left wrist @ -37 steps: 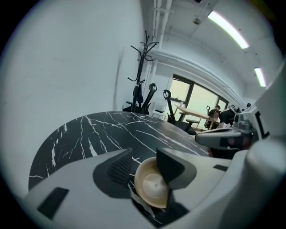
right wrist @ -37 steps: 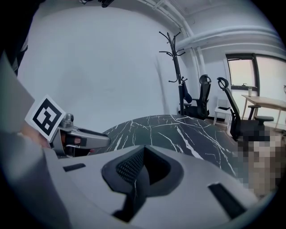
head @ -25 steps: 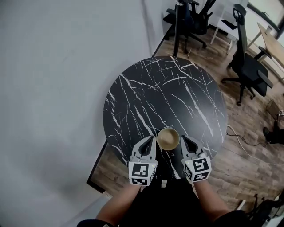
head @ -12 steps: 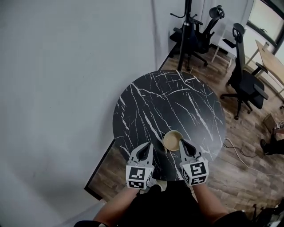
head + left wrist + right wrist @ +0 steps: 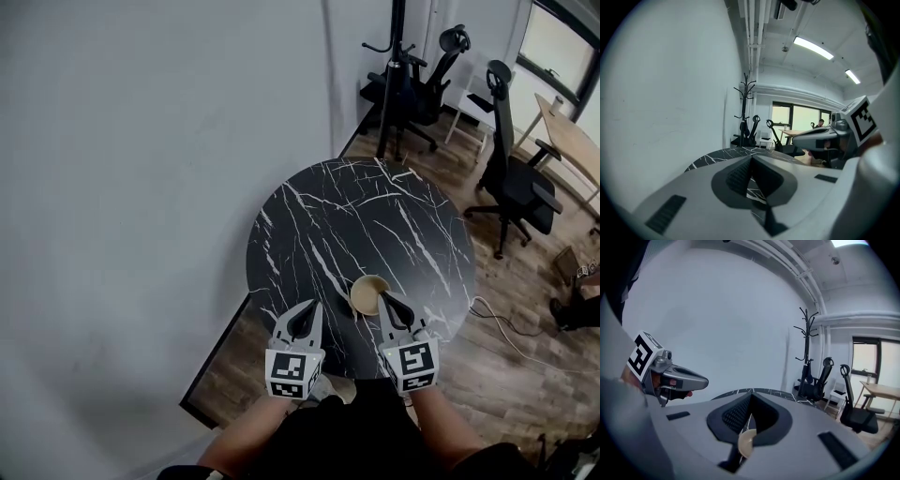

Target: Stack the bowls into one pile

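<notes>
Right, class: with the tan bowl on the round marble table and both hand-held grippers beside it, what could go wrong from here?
1. The tan bowl sits toward the near side of the table, with the right hand-held gripper close beside it. A sideways swing might knock it toward the edge.
2. The right and the left hand-held gripper are both shut and empty, so neither is likely to catch a sliding bowl.

Round black table (image 5: 375, 225) veined in white sits tight against the plain grey wall (image 5: 141, 187). Behind it a black coat stand (image 5: 395, 56) rises, with two black office chairs (image 5: 514, 178) beyond on the wood-plank floor (image 5: 506, 352). A pale wooden desk (image 5: 567, 127) edges in far right, and a white cable (image 5: 495, 314) trails near the table.
</notes>
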Demonstrator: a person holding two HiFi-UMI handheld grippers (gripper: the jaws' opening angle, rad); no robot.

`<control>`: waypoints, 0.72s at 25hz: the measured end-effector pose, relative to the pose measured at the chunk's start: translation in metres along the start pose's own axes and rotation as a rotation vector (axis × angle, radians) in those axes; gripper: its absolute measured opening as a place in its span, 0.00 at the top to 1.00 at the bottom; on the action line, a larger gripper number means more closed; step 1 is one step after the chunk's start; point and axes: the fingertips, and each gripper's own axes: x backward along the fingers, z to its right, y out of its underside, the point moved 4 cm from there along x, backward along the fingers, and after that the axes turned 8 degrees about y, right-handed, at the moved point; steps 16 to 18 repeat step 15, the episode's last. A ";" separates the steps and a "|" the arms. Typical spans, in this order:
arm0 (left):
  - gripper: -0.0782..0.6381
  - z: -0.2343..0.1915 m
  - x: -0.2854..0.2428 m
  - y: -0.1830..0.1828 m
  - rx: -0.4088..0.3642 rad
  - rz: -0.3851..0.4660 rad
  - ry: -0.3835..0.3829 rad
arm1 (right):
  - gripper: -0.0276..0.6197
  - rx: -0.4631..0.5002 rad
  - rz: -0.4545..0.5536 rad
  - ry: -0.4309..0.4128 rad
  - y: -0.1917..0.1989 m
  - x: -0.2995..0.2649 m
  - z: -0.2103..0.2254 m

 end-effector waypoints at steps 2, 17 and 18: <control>0.87 0.000 0.001 -0.001 -0.005 0.005 0.002 | 0.95 -0.008 0.005 0.002 -0.001 0.001 -0.001; 0.87 -0.003 0.006 -0.005 0.006 0.027 0.024 | 0.95 -0.012 0.029 0.008 -0.006 -0.001 -0.015; 0.87 -0.003 0.006 -0.005 0.006 0.027 0.024 | 0.95 -0.012 0.029 0.008 -0.006 -0.001 -0.015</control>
